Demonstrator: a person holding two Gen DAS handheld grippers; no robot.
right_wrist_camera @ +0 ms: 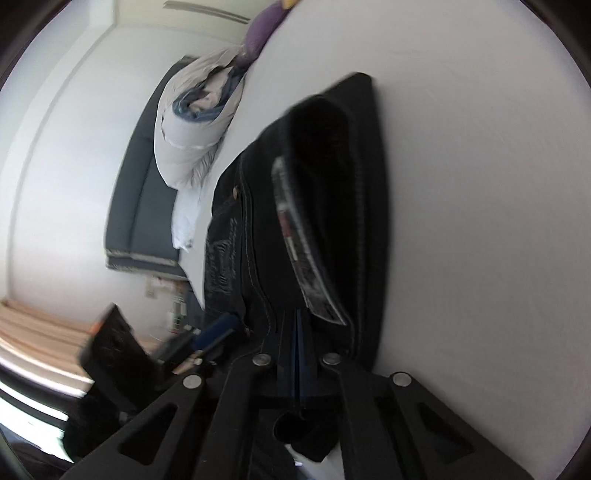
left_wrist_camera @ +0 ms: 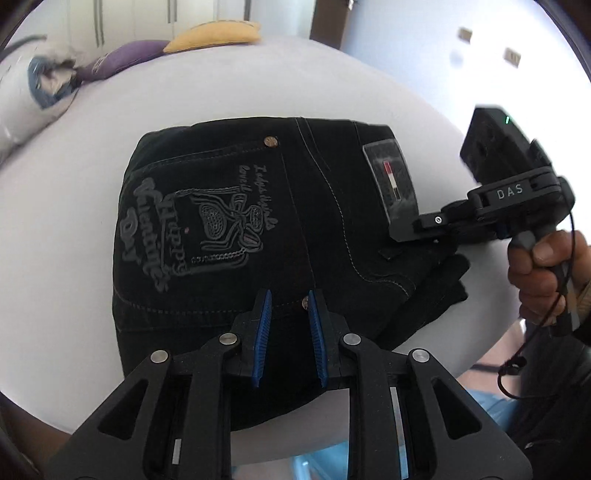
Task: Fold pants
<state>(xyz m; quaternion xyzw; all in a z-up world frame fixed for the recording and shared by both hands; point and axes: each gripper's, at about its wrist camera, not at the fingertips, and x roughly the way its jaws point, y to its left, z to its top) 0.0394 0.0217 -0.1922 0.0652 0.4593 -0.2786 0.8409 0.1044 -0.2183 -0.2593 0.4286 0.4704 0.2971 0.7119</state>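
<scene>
Black jeans (left_wrist_camera: 295,229) lie folded into a compact stack on the white bed (left_wrist_camera: 92,184), back pocket print and waistband label facing up. My left gripper (left_wrist_camera: 290,306) hovers open and empty just above the near edge of the stack. My right gripper (left_wrist_camera: 410,229) sits at the stack's right edge beside the label. In the right wrist view its jaws (right_wrist_camera: 299,332) are closed on the edge of the jeans (right_wrist_camera: 332,184), with dark fabric between the fingers. The view is rolled sideways and blurred.
A purple cushion (left_wrist_camera: 122,62), a yellow cushion (left_wrist_camera: 218,35) and a rolled white duvet (left_wrist_camera: 33,96) lie at the far side of the bed. The duvet (right_wrist_camera: 195,133) and a dark headboard (right_wrist_camera: 147,206) show in the right wrist view. The bed edge lies near me.
</scene>
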